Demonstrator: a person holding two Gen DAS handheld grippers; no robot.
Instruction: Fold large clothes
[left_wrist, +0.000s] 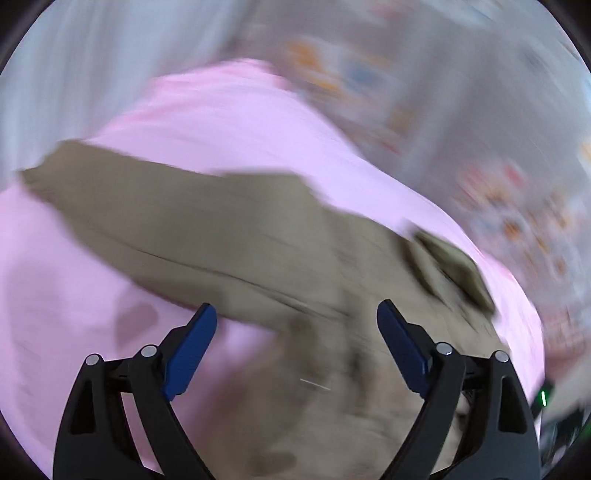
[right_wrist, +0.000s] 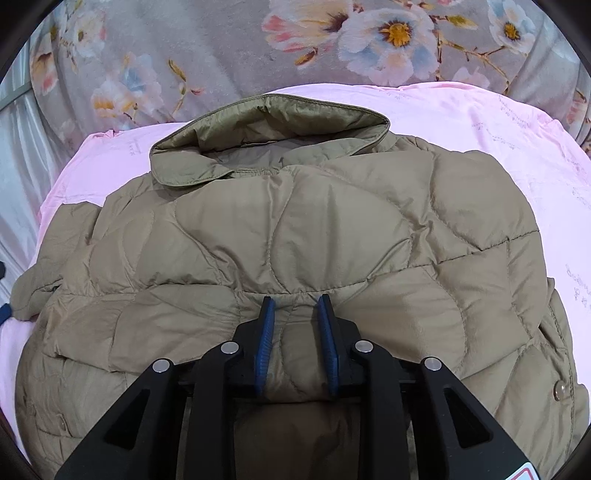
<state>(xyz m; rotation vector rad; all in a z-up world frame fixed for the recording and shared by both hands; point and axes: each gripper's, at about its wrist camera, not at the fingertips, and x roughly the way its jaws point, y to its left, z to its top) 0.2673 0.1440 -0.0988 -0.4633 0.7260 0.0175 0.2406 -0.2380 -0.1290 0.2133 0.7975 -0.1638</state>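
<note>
Your right tool (right_wrist: 295, 317) pinches a fold of the tan jacket (right_wrist: 332, 221), sharp at frame centre on the pink sheet (right_wrist: 517, 140); your left tool (left_wrist: 297, 332), blurred, gapes wide, holding nothing.

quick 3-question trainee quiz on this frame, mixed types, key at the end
1. True or false: the right gripper is pinching a fold of the tan quilted jacket.
2. The left gripper is: A) wide open with nothing between its pads, B) shut on a sleeve, C) out of view.
3. What colour is the sheet under the jacket?

Key: 1 true; 2 A; 3 pink.
</note>
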